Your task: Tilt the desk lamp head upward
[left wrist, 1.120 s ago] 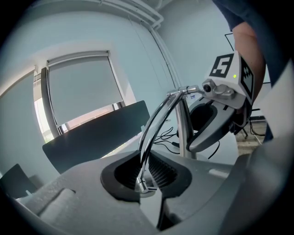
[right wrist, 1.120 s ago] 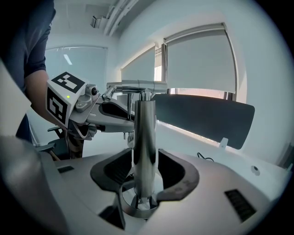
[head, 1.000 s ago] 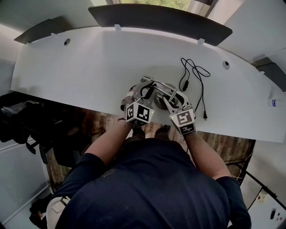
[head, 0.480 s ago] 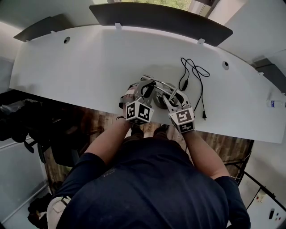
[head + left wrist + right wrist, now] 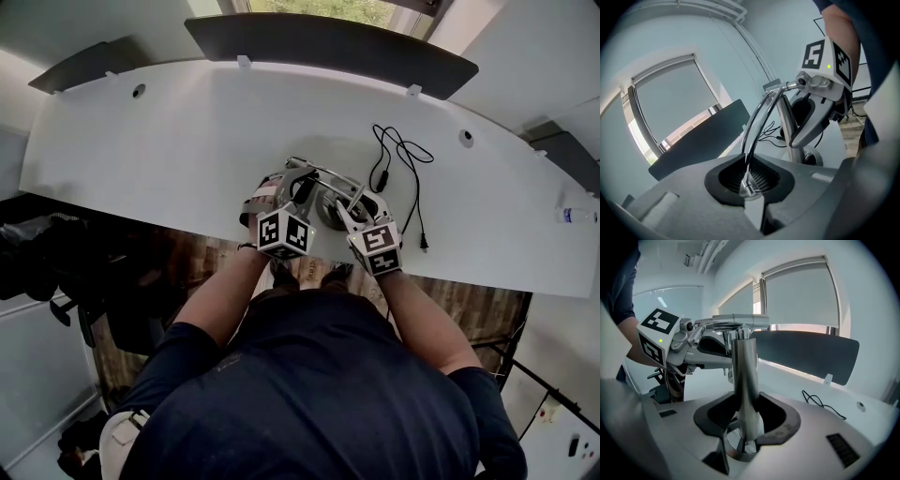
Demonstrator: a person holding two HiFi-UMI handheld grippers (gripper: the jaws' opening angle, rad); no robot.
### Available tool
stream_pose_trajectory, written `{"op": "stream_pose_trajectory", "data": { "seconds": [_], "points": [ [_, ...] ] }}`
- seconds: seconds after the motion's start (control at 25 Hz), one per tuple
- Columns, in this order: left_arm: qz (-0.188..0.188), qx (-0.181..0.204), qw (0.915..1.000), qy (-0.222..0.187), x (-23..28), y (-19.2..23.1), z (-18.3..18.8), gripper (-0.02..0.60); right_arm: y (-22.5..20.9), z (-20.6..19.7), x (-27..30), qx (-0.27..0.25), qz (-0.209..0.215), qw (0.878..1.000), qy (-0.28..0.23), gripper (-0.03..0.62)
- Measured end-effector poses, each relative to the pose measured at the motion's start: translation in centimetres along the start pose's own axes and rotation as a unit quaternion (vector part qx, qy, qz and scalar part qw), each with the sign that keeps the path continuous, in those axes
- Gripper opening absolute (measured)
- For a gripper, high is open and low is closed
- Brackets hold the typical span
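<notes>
The left gripper (image 5: pixel 751 186), its jaws just closed further, pinches the slim curved chrome lamp head (image 5: pixel 757 119), while the right gripper (image 5: pixel 745 430), likewise tightened, clamps the upright chrome lamp post (image 5: pixel 744 380) near the front edge of the curved white desk (image 5: pixel 159 150), with the black cable (image 5: pixel 413 183) just to the right and bare desktop beyond.

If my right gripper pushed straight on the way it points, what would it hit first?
The upright chrome lamp post: it already stands between the right gripper's jaws, which have just been closing on it, so nothing else seems to come first.
</notes>
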State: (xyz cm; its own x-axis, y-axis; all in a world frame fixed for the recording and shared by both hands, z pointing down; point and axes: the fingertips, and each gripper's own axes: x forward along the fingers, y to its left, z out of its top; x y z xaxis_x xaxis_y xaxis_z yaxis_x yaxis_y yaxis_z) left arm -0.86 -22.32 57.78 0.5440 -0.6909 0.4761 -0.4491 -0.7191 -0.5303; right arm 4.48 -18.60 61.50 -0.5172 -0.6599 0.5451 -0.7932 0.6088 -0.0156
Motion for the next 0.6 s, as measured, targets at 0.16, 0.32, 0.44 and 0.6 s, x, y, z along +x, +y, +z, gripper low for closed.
{"op": "stream_pose_trajectory", "data": {
  "seconds": [0.16,0.32,0.44,0.6],
  "points": [
    [0.029,0.022,0.9993,-0.001,-1.2,2.2,1.1,0.049,0.0,0.0,0.1,0.007,0.004,1.0,0.008,0.158],
    [0.051,0.068,0.9963,-0.005,-2.5,4.0,2.7,0.066,0.0,0.0,0.1,0.013,0.005,1.0,0.013,0.158],
    [0.061,0.104,0.9927,-0.003,-3.2,4.5,3.6,0.072,-0.1,-0.1,0.1,0.015,0.005,1.0,0.016,0.158],
    [0.069,0.144,0.9872,0.0,-3.9,5.1,4.6,0.077,0.0,0.0,0.1,0.014,0.006,1.0,0.022,0.158]
  ]
}}
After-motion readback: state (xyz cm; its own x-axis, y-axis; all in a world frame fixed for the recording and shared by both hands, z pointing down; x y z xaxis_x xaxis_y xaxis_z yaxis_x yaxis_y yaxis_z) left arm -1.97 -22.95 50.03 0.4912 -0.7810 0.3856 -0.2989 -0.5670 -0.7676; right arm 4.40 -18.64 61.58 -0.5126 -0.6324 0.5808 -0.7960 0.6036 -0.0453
